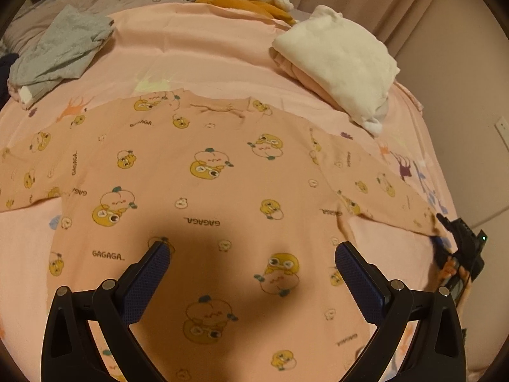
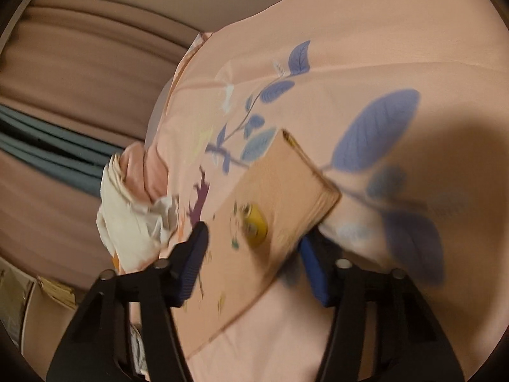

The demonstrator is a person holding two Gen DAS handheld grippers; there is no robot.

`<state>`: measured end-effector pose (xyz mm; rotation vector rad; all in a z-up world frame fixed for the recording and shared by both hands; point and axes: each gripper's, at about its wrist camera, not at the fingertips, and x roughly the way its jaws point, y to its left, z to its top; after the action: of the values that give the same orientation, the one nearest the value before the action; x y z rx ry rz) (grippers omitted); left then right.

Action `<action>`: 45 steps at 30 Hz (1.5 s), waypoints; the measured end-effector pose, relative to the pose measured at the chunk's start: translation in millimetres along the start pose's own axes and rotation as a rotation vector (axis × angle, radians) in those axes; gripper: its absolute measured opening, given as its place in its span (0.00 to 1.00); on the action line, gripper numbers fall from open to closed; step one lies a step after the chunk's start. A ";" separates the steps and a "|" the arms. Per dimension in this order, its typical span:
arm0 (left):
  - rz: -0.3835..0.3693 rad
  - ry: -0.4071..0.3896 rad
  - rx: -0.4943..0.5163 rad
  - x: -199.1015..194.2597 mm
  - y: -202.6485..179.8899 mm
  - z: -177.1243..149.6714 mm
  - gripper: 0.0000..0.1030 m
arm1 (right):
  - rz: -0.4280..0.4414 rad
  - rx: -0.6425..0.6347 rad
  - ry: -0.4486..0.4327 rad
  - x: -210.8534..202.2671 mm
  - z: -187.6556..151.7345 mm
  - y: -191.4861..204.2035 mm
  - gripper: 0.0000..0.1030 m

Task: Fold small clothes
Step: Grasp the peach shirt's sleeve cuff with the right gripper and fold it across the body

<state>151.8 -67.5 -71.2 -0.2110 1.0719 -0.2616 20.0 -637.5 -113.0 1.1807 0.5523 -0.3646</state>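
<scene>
Hovering wide open, the left tool [image 1: 253, 251] holds nothing above the pink shirt [image 1: 203, 172] spread mid-frame; the right tool [image 2: 253, 238] straddles its blurred sleeve cuff [image 2: 286, 187], grip unclear.

I read "GAGAGA" printed repeatedly across the pink shirt [image 1: 203, 172], mid-frame. Nothing else I see is legible.

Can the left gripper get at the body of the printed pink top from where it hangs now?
Probably yes. The left gripper hangs open right over the printed pink top, which lies spread flat on the bed sheet, with nothing between its fingers and the cloth.
</scene>
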 end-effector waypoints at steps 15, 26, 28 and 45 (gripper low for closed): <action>0.076 -0.058 -0.118 -37.6 68.0 5.5 1.00 | -0.054 -0.502 0.071 -17.3 -42.5 181.1 0.09; 0.121 -0.130 -0.246 -85.1 148.3 -2.4 1.00 | 0.017 -0.999 0.126 0.0 -226.3 369.7 0.09; 0.131 -0.139 -0.276 -89.6 164.7 -4.0 1.00 | 0.013 -1.097 0.147 15.8 -268.3 386.7 0.09; 0.138 -0.164 -0.391 -90.0 223.6 2.7 1.00 | 0.080 -1.442 0.645 110.7 -495.3 335.8 0.51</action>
<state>137.7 172.9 -60.8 -0.4980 0.9619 0.0912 186.0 -54.9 -55.4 -0.1333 1.0496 0.4945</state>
